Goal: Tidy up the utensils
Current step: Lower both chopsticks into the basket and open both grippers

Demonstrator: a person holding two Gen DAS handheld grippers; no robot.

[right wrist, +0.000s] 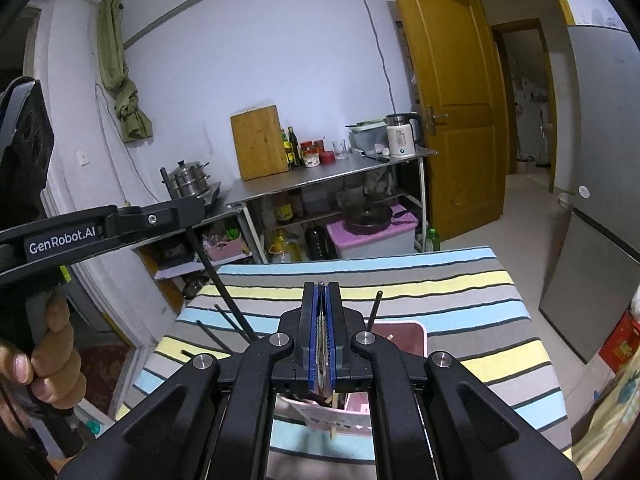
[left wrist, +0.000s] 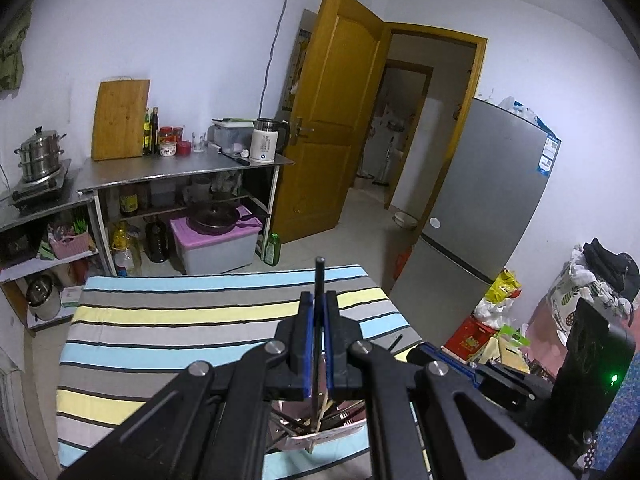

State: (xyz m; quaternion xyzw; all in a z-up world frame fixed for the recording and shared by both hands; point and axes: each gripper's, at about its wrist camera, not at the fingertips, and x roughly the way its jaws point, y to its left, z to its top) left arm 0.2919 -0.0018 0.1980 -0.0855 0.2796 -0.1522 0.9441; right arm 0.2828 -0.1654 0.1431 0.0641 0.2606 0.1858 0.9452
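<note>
My left gripper (left wrist: 319, 300) is shut on a black chopstick (left wrist: 319, 276) that stands upright between its blue pads, its lower end over a pink utensil box (left wrist: 320, 438). My right gripper (right wrist: 321, 292) is shut on a thin metal utensil (right wrist: 321, 344) seen edge-on; what kind I cannot tell. It hangs over the same pink box (right wrist: 404, 340), which holds several chopsticks and sits on the striped cloth (right wrist: 460, 292). The left gripper (right wrist: 168, 192) also shows in the right wrist view, with its chopstick (right wrist: 224, 292) slanting down toward the box.
The striped table (left wrist: 180, 320) stands before a steel counter (left wrist: 180, 166) with a cutting board, bottles and kettle. A grey fridge (left wrist: 488, 208) and an open wooden door (left wrist: 332, 120) are to the right. Loose black chopsticks (right wrist: 212, 336) lie on the cloth at left.
</note>
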